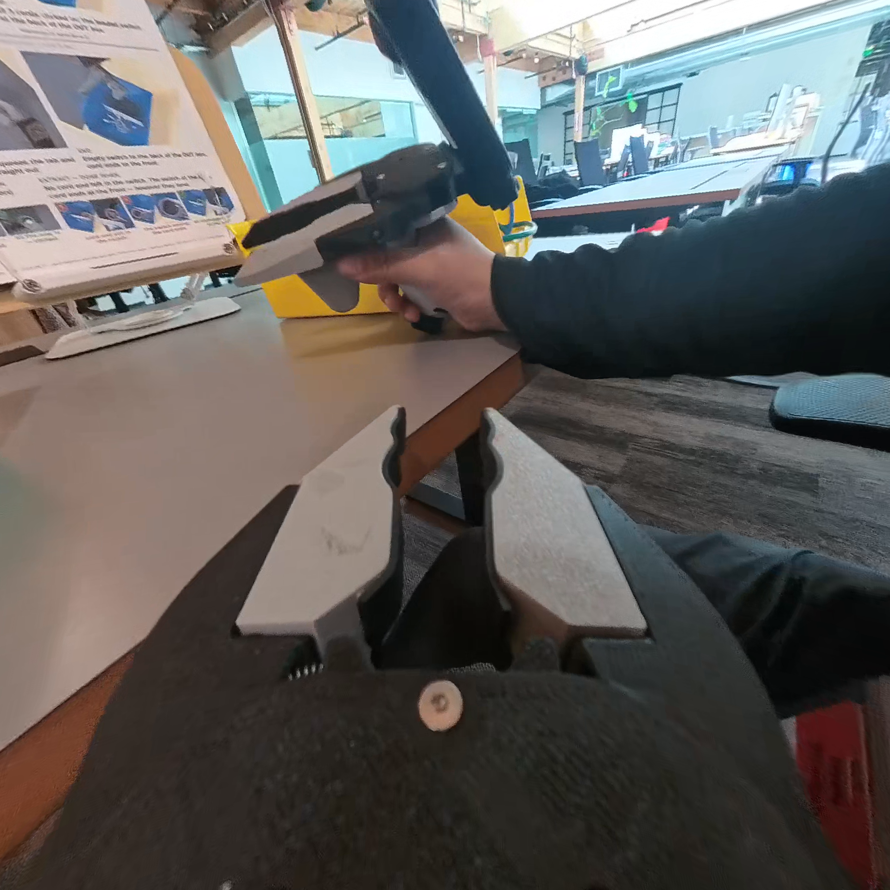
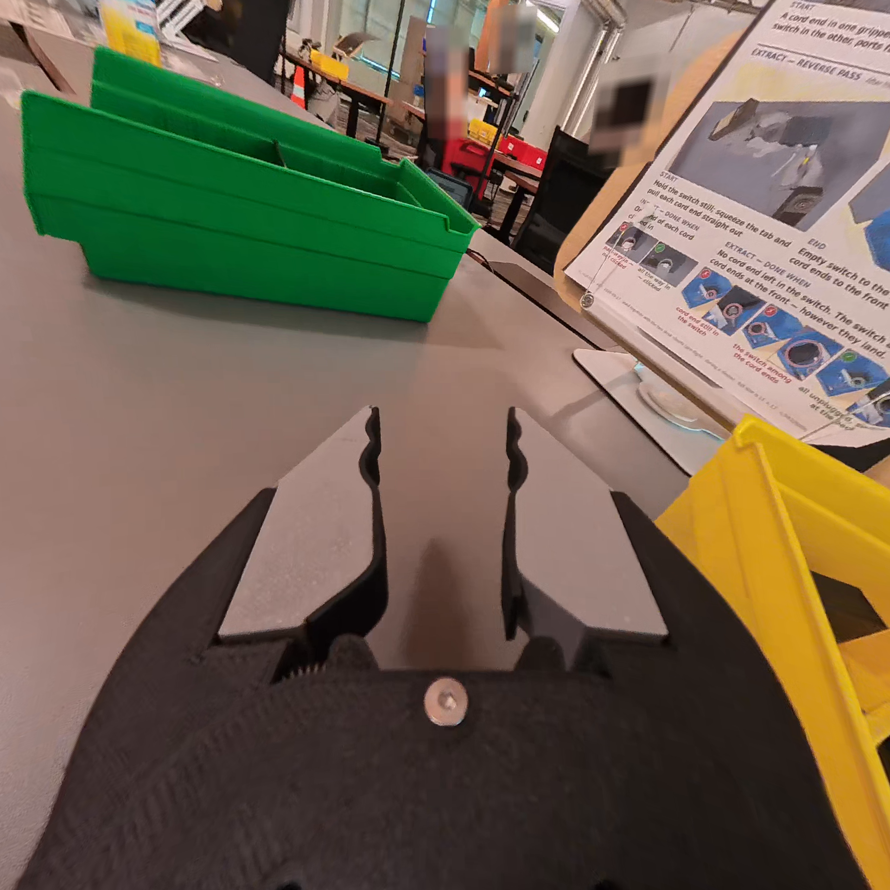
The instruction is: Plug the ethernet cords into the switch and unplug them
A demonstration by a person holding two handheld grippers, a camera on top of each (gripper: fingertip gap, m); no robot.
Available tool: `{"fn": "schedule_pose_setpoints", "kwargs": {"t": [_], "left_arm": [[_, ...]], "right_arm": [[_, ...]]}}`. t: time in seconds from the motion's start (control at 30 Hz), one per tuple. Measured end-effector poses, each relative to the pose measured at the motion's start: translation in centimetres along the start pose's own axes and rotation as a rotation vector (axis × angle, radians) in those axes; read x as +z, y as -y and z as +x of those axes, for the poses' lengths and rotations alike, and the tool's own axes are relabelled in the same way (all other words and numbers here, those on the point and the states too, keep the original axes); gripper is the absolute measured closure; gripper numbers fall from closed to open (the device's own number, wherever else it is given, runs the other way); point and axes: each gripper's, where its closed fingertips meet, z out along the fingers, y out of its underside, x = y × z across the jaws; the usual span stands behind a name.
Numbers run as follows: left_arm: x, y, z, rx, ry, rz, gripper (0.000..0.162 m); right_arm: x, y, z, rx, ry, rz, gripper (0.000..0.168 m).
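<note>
Nearest the lens in the left wrist view, the left tongs (image 1: 443, 424) show a rough black printed body with one silver screw, and two flat grey fingers (image 1: 337, 539) lined with wavy black pads. They stand a little apart with nothing between them, poking out past the brown edge of the counter (image 1: 192, 433) towards a dark wood-grain floor (image 1: 674, 457).

Farther off in that view, a person's hand (image 1: 433, 284) in a black sleeve (image 1: 674, 289) grips the pistol handle of the right tongs (image 1: 245, 260), held level above the counter and pointing towards the instruction sheet. From this side its fingers look nearly together.

In the right wrist view, those right tongs (image 2: 443, 424) stand moderately open and empty, low over the smooth grey matte counter (image 2: 168, 409). Ahead to the left sit two green plastic bins (image 2: 241, 231), long and ribbed, side by side. At the right edge is a glossy yellow plastic bin (image 2: 751, 554) with sloped walls; what lies inside I cannot make out. Behind it a laminated instruction sheet (image 2: 751, 250) leans on a white stand (image 2: 621, 380).

Neither the ethernet cords nor the switch can be seen in either view.
</note>
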Motion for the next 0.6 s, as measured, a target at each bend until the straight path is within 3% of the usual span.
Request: {"fn": "schedule_pose_setpoints", "kwargs": {"t": [0.17, 0.3, 0.6], "left_arm": [[0.3, -0.3, 0.6, 0.078, -0.017, -0.020, 0.133], [1.1, -1.9, 1.8, 0.052, -0.088, -0.091, 0.111], [1.8, -2.5, 1.3, 0.024, -0.082, -0.116, 0.108]], "right_arm": [[-0.2, 0.1, 0.4, -0.023, -0.044, 0.011, 0.117], [-0.1, 0.0, 0.3, -0.044, -0.054, 0.001, 0.115], [-0.8, 0.6, 0.8, -0.007, -0.070, 0.049, 0.112]]}}
